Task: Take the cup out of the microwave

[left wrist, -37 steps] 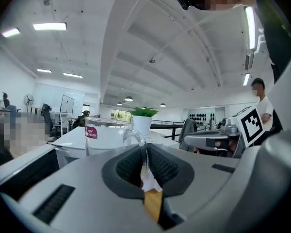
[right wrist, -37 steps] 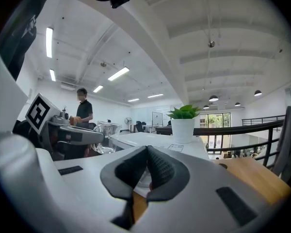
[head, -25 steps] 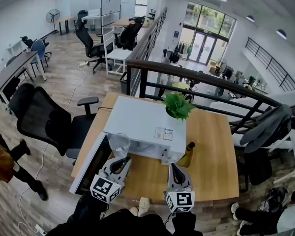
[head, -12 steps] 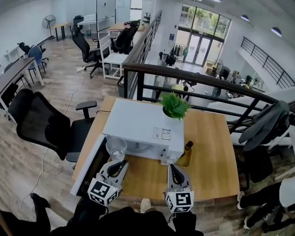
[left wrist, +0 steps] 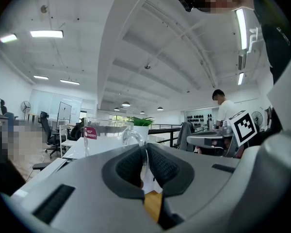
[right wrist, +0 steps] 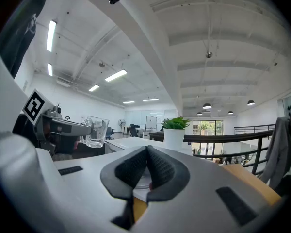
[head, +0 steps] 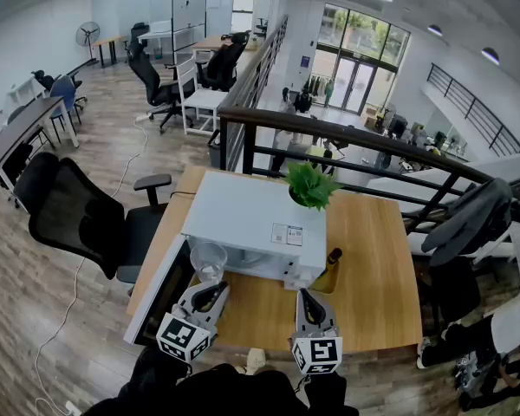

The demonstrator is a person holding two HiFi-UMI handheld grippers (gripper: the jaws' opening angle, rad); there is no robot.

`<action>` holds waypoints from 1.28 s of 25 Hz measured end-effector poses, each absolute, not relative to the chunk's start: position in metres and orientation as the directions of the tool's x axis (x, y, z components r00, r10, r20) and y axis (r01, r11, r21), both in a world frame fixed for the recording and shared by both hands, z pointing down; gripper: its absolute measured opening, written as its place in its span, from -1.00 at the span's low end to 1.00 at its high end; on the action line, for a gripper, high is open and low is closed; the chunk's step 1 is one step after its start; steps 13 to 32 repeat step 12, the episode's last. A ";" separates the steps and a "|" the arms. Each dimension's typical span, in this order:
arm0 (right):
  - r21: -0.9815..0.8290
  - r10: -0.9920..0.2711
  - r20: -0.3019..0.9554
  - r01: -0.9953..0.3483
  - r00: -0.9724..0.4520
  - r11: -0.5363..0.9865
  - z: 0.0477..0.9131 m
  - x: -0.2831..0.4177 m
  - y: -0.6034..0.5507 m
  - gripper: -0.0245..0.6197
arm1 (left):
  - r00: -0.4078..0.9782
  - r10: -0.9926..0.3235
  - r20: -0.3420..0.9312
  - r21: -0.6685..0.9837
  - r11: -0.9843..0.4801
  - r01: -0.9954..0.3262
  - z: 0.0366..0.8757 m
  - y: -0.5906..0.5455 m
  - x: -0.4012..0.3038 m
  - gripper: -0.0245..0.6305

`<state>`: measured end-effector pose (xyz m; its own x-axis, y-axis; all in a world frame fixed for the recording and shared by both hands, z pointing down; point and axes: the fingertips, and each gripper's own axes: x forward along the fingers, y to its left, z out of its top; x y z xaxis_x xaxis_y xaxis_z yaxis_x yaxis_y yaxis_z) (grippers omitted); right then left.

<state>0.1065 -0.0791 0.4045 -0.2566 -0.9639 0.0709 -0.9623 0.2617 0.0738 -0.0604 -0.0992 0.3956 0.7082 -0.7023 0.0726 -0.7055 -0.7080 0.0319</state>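
A clear glass cup [head: 209,260] with a handle hangs in front of the white microwave [head: 251,219], over its open door [head: 154,295]. My left gripper [head: 211,291] is shut on the cup's handle; in the left gripper view the handle [left wrist: 137,139] sits pinched between the dark pads. My right gripper [head: 306,298] is level in front of the microwave's right end, shut with nothing in it. In the right gripper view its pads [right wrist: 160,168] meet, and the cup [right wrist: 96,131] shows at the left, held by the other gripper.
The microwave stands on a wooden table [head: 373,258] by a black railing [head: 347,141]. A potted plant [head: 312,187] sits on top of the microwave. A brown bottle [head: 330,272] stands at its right front corner. A black office chair [head: 78,215] is to the left.
The cup and both grippers have kept still. A person who walked past at the lower left has gone out of view.
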 end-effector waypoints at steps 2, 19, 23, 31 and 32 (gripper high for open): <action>0.074 -0.964 0.070 -0.962 -0.257 0.262 0.404 0.107 -0.080 -0.88 | 0.708 -0.702 0.071 0.036 -0.708 -0.705 0.396 -0.100 -0.060 -0.81; 0.078 -0.965 0.063 -0.963 -0.255 0.259 0.401 0.103 -0.079 -0.88 | 0.713 -0.697 0.075 0.033 -0.713 -0.700 0.397 -0.100 -0.061 -0.81; 0.078 -0.965 0.063 -0.963 -0.255 0.259 0.401 0.103 -0.079 -0.88 | 0.713 -0.697 0.075 0.033 -0.713 -0.700 0.397 -0.100 -0.061 -0.81; 0.078 -0.965 0.063 -0.963 -0.255 0.259 0.401 0.103 -0.079 -0.88 | 0.713 -0.697 0.075 0.033 -0.713 -0.700 0.397 -0.100 -0.061 -0.81; 0.078 -0.965 0.063 -0.963 -0.255 0.259 0.401 0.103 -0.079 -0.88 | 0.713 -0.697 0.075 0.033 -0.713 -0.700 0.397 -0.100 -0.061 -0.81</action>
